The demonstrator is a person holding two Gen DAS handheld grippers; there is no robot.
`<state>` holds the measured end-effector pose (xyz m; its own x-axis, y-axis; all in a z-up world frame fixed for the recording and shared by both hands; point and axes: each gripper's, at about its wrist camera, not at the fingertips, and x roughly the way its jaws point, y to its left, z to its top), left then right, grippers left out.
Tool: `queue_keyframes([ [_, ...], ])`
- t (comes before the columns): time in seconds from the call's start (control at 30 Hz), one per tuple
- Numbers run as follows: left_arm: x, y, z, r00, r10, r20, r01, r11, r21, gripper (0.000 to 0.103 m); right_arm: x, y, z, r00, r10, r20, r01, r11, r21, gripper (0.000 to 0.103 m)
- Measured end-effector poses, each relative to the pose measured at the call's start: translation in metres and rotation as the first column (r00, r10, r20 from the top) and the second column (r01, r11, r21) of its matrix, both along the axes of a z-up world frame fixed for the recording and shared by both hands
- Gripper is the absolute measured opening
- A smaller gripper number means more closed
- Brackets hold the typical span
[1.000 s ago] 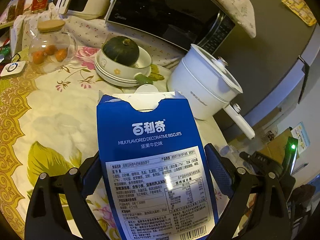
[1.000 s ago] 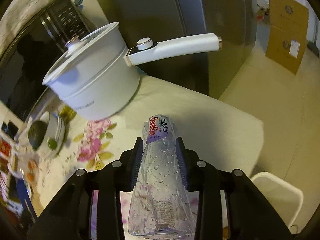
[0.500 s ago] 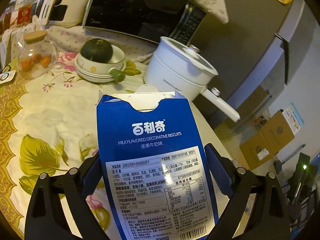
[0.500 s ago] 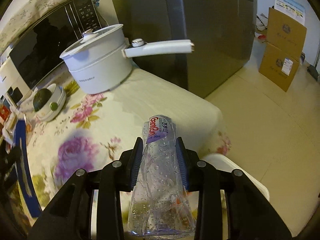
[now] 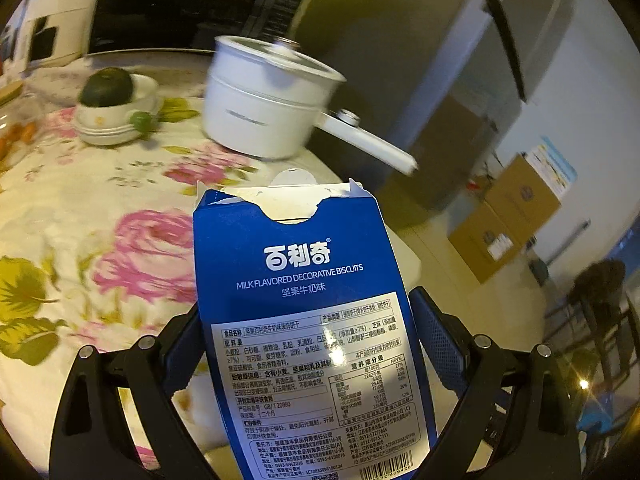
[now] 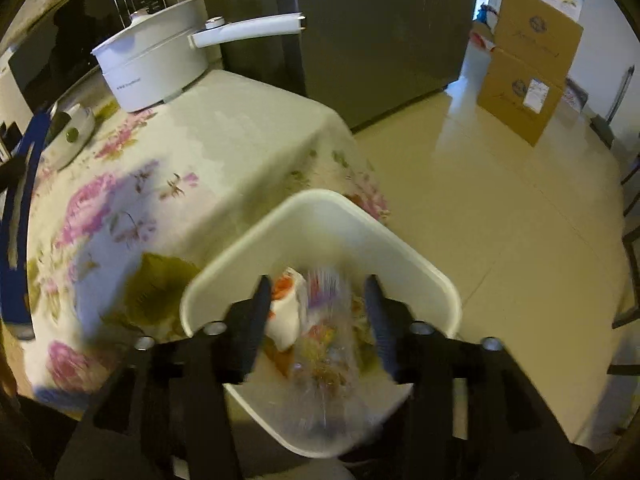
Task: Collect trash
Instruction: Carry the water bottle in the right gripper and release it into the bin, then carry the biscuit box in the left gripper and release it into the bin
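My left gripper (image 5: 308,344) is shut on a torn-open blue biscuit box (image 5: 304,304) and holds it above the flowered tablecloth near the table's corner; the box also shows edge-on at the far left of the right wrist view (image 6: 18,208). My right gripper (image 6: 316,312) is open, directly above a white trash bin (image 6: 248,240) that stands on the floor against the table corner. A clear plastic bottle (image 6: 324,344), blurred, is loose between the spread fingers and dropping into the bin, where other wrappers lie.
A white electric pot (image 5: 264,104) with a long handle (image 6: 248,30) stands at the back of the table, beside a bowl with a dark green squash (image 5: 108,88). A grey fridge (image 6: 380,32) and cardboard boxes (image 6: 528,76) stand beyond on the tiled floor.
My right gripper swung over the bin, opened and let go of the bottle, which is falling in. My left gripper carried the box rightwards toward the table corner.
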<state>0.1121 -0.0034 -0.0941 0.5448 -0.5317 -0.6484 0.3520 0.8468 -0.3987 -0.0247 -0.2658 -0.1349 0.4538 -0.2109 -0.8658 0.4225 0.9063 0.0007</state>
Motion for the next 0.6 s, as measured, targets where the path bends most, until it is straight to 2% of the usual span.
queue_keyframes([
  [0.1,-0.012,-0.025,-0.003,0.999,-0.051,0.003,0.05,0.999,0.012,0.091,-0.016,-0.006,0.002,1.0,-0.016,0.018,0.016,0.998,-0.052,0.069],
  [0.3,-0.03,-0.073,-0.01,0.989,-0.149,0.006,0.148,0.987,0.055,0.091,-0.041,-0.027,0.002,0.994,-0.1,0.053,0.106,0.987,-0.125,0.082],
  [0.43,-0.039,-0.102,-0.016,0.978,-0.207,-0.003,0.206,0.975,0.077,0.091,-0.053,-0.046,-0.005,0.984,-0.168,0.051,0.173,0.978,-0.117,0.083],
  [0.6,-0.046,-0.14,-0.02,0.961,-0.278,-0.008,0.277,0.955,0.106,0.092,-0.061,-0.065,-0.005,0.967,-0.237,0.089,0.244,0.967,-0.077,0.085],
])
